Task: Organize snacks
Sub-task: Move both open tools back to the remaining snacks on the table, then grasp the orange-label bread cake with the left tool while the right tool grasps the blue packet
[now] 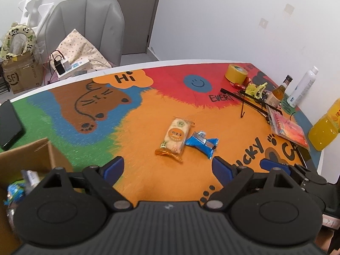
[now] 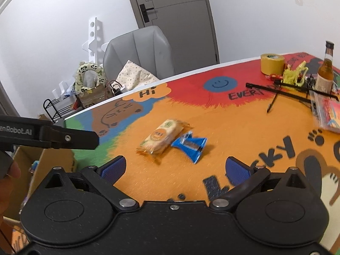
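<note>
From the left wrist view, the left hand-held gripper stood wide with nothing between its blue pads, pointing down at the table. Just ahead of it lay the rice cracker packet, its long axis running away from the jaws and leaning slightly right. Touching the packet's right side was the blue wrapper. The cardboard box, already holding a few snacks, sat close at the lower left. The tip of the right hand-held gripper showed at the lower right.

From the right wrist view, the right hand-held gripper also gaped wide and empty. The blue wrapper lay almost straight ahead of it, the cracker packet a little left, angled up to the right. I judged each gripper to be lined up on its nearer snack.
</note>
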Demonstrator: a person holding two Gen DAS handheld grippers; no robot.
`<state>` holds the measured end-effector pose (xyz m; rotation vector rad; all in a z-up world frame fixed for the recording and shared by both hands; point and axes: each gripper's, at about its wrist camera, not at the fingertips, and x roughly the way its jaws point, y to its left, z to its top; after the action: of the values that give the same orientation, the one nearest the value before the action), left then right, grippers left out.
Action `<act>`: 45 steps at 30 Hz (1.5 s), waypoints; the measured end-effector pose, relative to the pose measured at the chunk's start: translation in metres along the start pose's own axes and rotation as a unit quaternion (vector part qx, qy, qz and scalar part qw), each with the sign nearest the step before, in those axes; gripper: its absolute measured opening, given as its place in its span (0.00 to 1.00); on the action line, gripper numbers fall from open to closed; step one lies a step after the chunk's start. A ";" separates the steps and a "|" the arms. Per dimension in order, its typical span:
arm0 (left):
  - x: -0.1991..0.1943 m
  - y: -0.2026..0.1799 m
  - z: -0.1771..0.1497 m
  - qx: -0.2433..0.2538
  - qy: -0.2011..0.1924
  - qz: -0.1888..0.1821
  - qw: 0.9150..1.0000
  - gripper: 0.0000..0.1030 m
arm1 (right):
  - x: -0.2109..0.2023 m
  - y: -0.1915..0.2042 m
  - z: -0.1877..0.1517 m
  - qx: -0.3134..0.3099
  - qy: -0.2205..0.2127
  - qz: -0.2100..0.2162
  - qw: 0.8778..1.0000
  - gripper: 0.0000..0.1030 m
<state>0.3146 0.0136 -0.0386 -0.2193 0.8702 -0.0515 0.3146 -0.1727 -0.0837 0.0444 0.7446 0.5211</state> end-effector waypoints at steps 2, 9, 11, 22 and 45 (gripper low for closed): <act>0.011 -0.002 0.003 0.000 0.007 0.001 1.000 0.86 | 0.006 -0.003 0.003 -0.004 0.003 0.003 1.000 0.89; 0.040 -0.008 0.010 -0.006 0.027 0.000 1.000 0.83 | 0.025 -0.013 0.013 -0.020 0.008 0.002 1.000 0.77; 0.047 -0.011 0.014 -0.002 0.026 0.006 1.000 0.83 | 0.031 -0.015 0.016 -0.029 0.013 0.003 0.999 0.77; 0.094 -0.017 0.029 -0.003 0.046 0.023 0.999 0.70 | 0.075 -0.019 0.022 -0.075 0.041 0.005 0.996 0.75; 0.138 -0.019 0.022 -0.001 0.078 0.056 0.995 0.31 | 0.062 -0.042 -0.004 0.007 0.041 -0.036 0.998 0.31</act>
<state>0.4207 -0.0199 -0.1245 -0.1690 1.0376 0.0377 0.3682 -0.1809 -0.1354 0.0097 0.8270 0.4502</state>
